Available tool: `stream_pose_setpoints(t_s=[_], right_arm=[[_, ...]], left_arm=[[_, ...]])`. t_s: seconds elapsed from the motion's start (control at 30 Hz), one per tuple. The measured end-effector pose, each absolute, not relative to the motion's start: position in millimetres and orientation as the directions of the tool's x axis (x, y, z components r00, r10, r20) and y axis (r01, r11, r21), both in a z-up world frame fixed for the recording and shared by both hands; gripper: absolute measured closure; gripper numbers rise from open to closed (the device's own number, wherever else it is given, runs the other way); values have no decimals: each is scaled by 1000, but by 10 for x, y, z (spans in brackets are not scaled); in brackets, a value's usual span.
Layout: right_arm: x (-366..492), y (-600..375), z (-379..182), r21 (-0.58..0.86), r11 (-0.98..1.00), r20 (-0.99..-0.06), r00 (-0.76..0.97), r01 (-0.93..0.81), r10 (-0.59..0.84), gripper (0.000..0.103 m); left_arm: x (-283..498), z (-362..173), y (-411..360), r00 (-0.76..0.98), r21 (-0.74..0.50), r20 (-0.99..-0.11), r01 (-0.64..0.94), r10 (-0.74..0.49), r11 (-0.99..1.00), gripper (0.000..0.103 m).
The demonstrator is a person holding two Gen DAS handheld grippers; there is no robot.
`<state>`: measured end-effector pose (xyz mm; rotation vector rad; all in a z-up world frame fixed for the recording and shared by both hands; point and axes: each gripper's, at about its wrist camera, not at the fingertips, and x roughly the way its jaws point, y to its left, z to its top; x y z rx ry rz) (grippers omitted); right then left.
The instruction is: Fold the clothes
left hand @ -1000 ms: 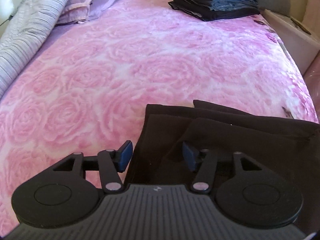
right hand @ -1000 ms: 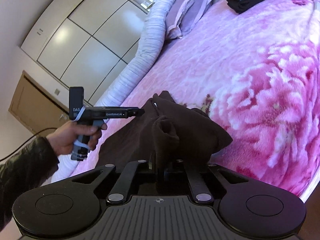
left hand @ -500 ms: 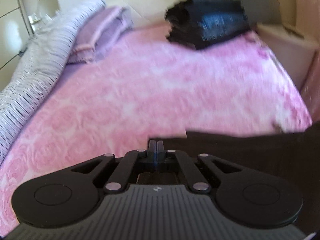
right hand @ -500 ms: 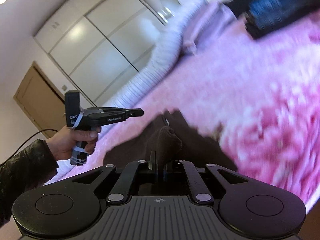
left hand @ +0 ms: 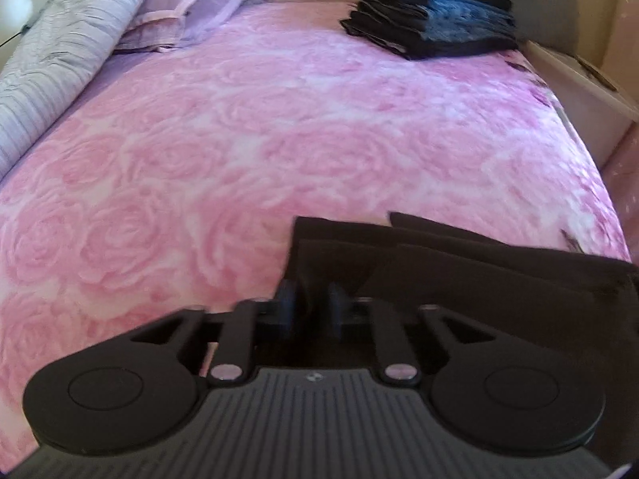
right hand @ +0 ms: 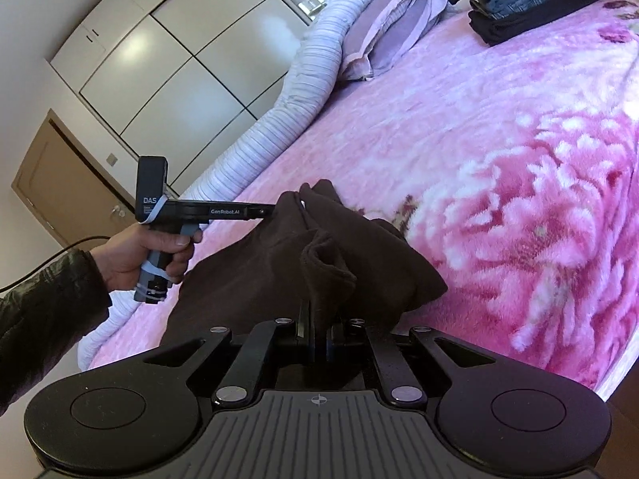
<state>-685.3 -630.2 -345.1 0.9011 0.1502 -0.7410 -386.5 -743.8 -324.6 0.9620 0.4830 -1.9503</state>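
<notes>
A dark brown garment (left hand: 459, 275) lies folded in layers on the pink rose bedspread (left hand: 279, 127), near the front right. My left gripper (left hand: 309, 311) sits at the garment's left corner with its blue pads a small gap apart and cloth between them. In the right wrist view my right gripper (right hand: 317, 339) is shut on a bunched fold of the same garment (right hand: 279, 263). The left gripper (right hand: 275, 211) shows there too, its tip hidden in the cloth's far corner.
A stack of folded dark clothes and jeans (left hand: 431, 20) lies at the bed's far right. A striped rolled duvet (left hand: 48, 68) and purple pillows (left hand: 191, 12) line the left side. White wardrobe doors (right hand: 167, 64) and a wooden door (right hand: 60, 183) stand beyond.
The left gripper was open a second ago, shut half a second ago while lifted, and now is low at the garment's corner with its pads slightly apart. The right gripper has kept its hold.
</notes>
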Motion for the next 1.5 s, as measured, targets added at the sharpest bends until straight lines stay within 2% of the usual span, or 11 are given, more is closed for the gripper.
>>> stream_pose_setpoints(t_s=[0.13,0.3,0.37,0.6,0.73,0.77,0.83,1.07,1.23,1.33,1.5], right_arm=[[-6864,-6292,-3390,654,393,-413,740,647,-531,100],[-6867,-6209,-3102,594,456,-351,724,662,-594,100],[-6860,-6220,-3077,565,465,-343,706,681,-619,100],[-6894,-6375,-3498,601,373,-427,678,707,-598,100],[-6968,-6348,-3468,606,355,-425,667,712,-612,100],[-7000,-6339,-3456,610,346,-426,663,713,-615,99],[-7053,-6304,-3408,609,321,-439,645,726,-626,99],[-7189,-6067,-3164,599,258,-451,585,758,-673,98],[-7120,-5905,-2981,599,306,-404,609,740,-682,97],[-6908,-5965,-3000,596,376,-390,666,709,-636,97],[-6681,-6306,-3225,561,357,-468,642,747,-607,96]], left_arm=[[-3849,-3077,-7262,-322,69,-735,840,-596,-538,102],[-3704,-2756,-7177,-344,70,-634,867,-693,-494,102],[-3708,-2740,-7249,-347,61,-625,872,-699,-487,102],[-3895,-3305,-7538,-285,48,-722,889,-630,-456,100],[-3798,-3232,-7428,-274,32,-711,907,-647,-420,94],[-3743,-3152,-7371,-268,35,-705,912,-657,-408,89],[-3640,-2993,-7218,-241,58,-690,921,-682,-385,83],[-3367,-2599,-6302,-233,27,-655,944,-719,-330,82],[-3560,-2758,-5450,-291,-14,-655,928,-697,-373,79],[-3658,-3037,-5223,-278,-13,-689,928,-669,-372,78],[-3509,-3006,-5243,-276,-47,-667,943,-692,-331,76]])
